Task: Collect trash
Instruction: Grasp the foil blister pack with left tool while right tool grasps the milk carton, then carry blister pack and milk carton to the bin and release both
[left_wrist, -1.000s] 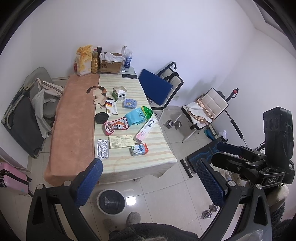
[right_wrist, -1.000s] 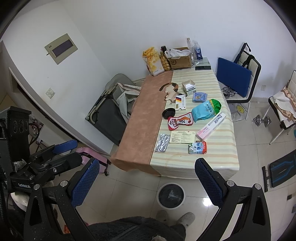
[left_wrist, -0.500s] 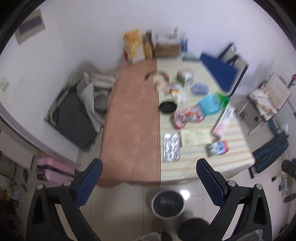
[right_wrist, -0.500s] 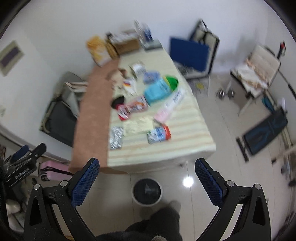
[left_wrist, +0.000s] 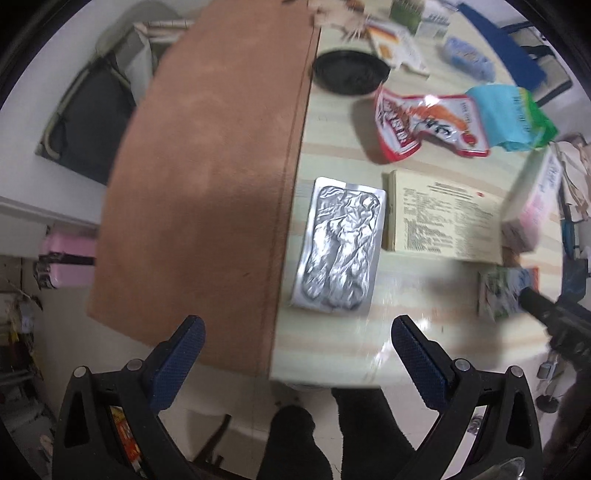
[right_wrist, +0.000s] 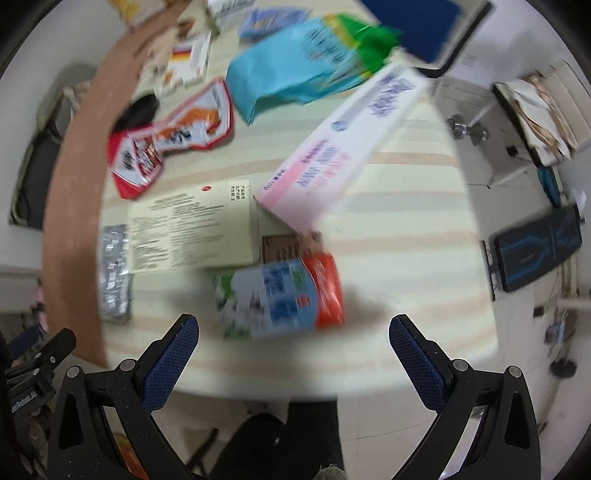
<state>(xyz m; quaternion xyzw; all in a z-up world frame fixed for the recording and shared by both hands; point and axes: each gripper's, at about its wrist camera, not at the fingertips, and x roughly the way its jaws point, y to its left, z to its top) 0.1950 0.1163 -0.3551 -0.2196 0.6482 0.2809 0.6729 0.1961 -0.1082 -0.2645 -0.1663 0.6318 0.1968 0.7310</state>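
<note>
Left gripper (left_wrist: 295, 347), fingers spread wide and holding nothing, hovers above the near edge of the table (left_wrist: 332, 354), with the silver foil pack (left_wrist: 340, 251) lying flat just beyond the gap between its fingers. The foil pack rests on the striped cloth (left_wrist: 424, 332), close beside the edge of the brown cloth (left_wrist: 207, 177) that covers the left part of the table. To the right of the foil pack lies a printed paper leaflet (left_wrist: 443, 218), near it but apart; beyond these lie a red-and-white snack wrapper (left_wrist: 417, 122), a blue-and-green bag (left_wrist: 513, 114) and a black round lid (left_wrist: 351, 70). Right gripper (right_wrist: 293, 349), fingers likewise spread wide and empty, hovers above the near table edge before a small blue, green and red packet (right_wrist: 280, 299), blurred, which sits between the finger lines but is not touched. Behind the packet, a long pink-and-white box (right_wrist: 340, 147) lies diagonally, its near end next to the leaflet (right_wrist: 192, 229); whether they overlap cannot be told. The snack wrapper (right_wrist: 170, 140) and bag (right_wrist: 295, 70) lie farther back. Beyond the table's right edge, a dumbbell (right_wrist: 467, 129) and a dark mat (right_wrist: 535, 251) rest on the tiled floor (right_wrist: 517, 332).
</note>
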